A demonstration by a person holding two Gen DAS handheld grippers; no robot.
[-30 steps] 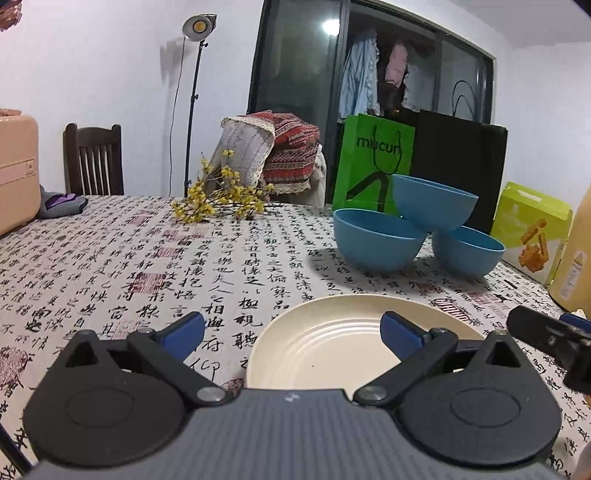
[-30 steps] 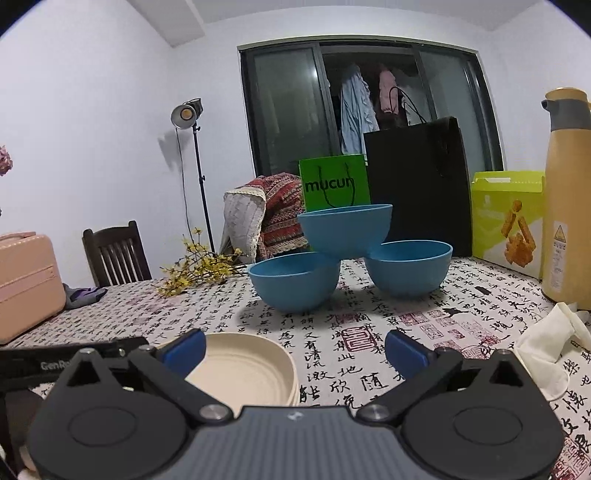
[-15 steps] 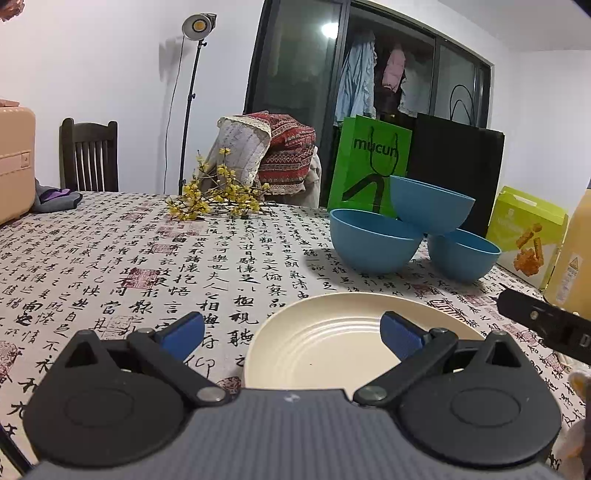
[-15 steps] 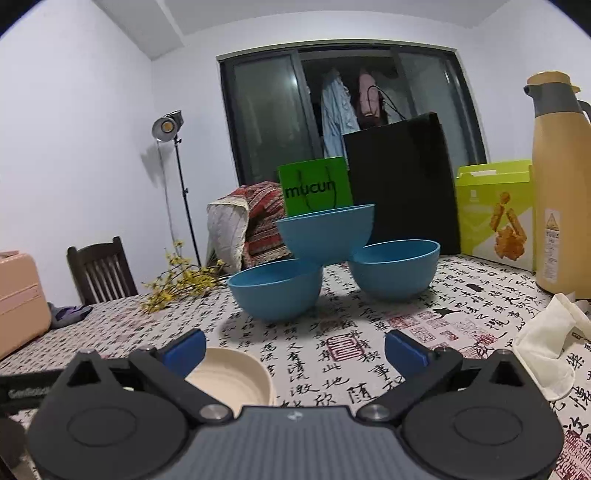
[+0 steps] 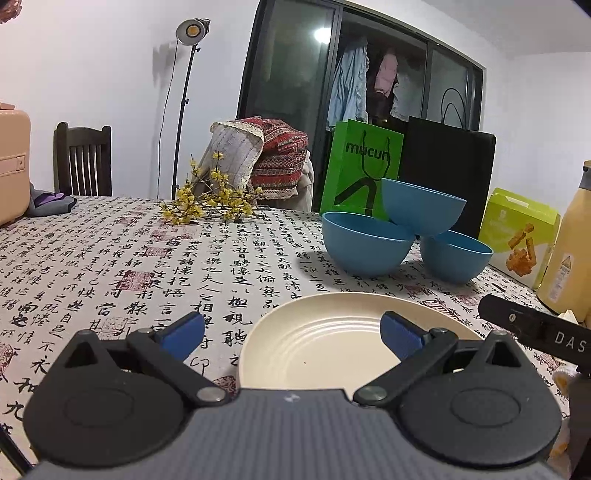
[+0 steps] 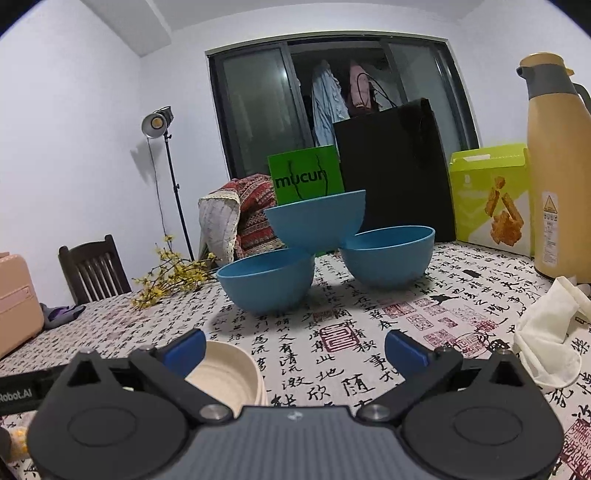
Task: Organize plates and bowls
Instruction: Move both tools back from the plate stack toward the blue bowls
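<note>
Right hand-held gripper (image 6: pixel 293 349) risen above cream plate (image 6: pixel 225 373), both hand-held grippers' jaws apart, bowls (image 6: pixel 314 242) unmoved

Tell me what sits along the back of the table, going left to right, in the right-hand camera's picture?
Pink case → yellow flowers → blue bowls → black bag → green box → yellow jug.

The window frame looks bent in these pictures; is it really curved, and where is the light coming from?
Fisheye distortion: the window frame bows in the right wrist view. In the left wrist view, the studio lamp glows, glare spots the glass, and the blue bowls cast a shadow leftward.
</note>
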